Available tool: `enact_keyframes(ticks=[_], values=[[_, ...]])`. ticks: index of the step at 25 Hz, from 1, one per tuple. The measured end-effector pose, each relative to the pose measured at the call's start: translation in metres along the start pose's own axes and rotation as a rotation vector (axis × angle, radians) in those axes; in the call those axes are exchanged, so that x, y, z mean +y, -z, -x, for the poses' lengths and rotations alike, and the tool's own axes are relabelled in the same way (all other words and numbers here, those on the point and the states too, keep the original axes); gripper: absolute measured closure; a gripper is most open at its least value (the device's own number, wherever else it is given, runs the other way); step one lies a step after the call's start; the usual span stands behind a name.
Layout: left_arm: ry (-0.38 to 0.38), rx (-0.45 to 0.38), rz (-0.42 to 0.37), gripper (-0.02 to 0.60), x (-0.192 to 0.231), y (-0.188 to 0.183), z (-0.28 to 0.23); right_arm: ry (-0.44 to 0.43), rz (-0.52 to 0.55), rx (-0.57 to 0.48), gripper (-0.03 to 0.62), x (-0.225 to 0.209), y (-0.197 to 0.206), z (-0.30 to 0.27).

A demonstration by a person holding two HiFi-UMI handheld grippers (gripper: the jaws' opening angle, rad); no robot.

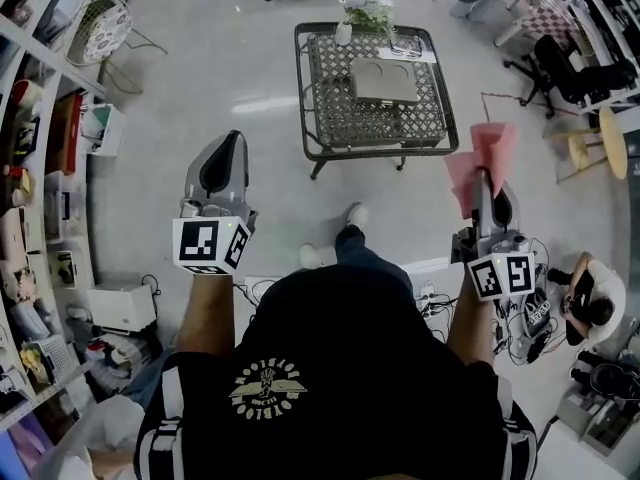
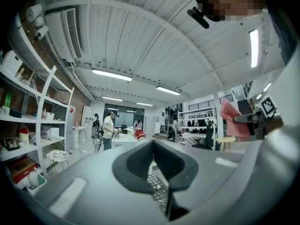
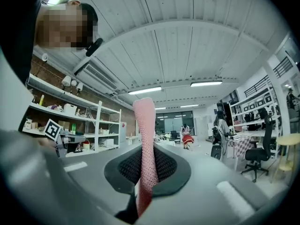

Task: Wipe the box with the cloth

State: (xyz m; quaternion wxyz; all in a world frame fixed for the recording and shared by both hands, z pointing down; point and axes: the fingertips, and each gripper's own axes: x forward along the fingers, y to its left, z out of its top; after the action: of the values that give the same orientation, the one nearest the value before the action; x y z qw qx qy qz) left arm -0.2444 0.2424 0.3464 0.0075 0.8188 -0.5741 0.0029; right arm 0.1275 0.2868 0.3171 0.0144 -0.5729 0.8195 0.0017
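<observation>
Two tongs are held up in front of the person, one at 11 o'clock and one at 1 o'clock. The right gripper [image 1: 486, 180] is pinched on a pink cloth [image 1: 478, 158]. In the right gripper view the cloth is seen standing up as a narrow strip from between the dark pads [image 3: 169, 165]. The left gripper [image 1: 232, 140] has its jaws pressed together at the tips, with nothing between them.

Neither tool is near the work. The box [image 1: 385, 80], flat and grey, lies on the wire-mesh table [image 1: 318, 118] at 12 o'clock from the person, well apart from both grippers. A plant [image 1: 370, 13] stands at the table's far edge, at 12 o'clock from the box.

The step in hand is judged to be the approach. It would be done well if the table were closed in on first. The cloth would then be lowered so that a loose fold, not the jaw tips, is laid flat on the box's top. A firm pinch is called for, so that the cloth is not dragged out during a stroke. The left gripper could be set against the box's 9 o'clock edge, since a light box is likely to slide on mesh. Strokes are best drawn from 12 toward 6 o'clock, away from the plant.
</observation>
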Motion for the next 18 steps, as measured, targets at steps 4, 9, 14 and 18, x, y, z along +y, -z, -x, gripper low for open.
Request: enact_keyframes(ticks=[4, 9, 14, 18], values=[[0.003, 0.001, -0.007, 0.581, -0.003, -0.001, -0.010, -0.003, -0.009, 0.004, 0.577, -0.007, 0.005, -0.005], [0.019, 0.023, -0.016, 0.581, -0.008, 0.002, -0.036, -0.002, -0.037, 0.012, 0.577, -0.022, 0.010, -0.021], [0.044, 0.037, -0.021, 0.581, -0.019, 0.004, -0.074, -0.004, -0.084, 0.019, 0.577, -0.046, 0.014, -0.041], [0.062, 0.048, -0.041, 0.581, -0.026, 0.002, -0.105, -0.011, -0.106, 0.013, 0.577, -0.065, 0.017, -0.065]])
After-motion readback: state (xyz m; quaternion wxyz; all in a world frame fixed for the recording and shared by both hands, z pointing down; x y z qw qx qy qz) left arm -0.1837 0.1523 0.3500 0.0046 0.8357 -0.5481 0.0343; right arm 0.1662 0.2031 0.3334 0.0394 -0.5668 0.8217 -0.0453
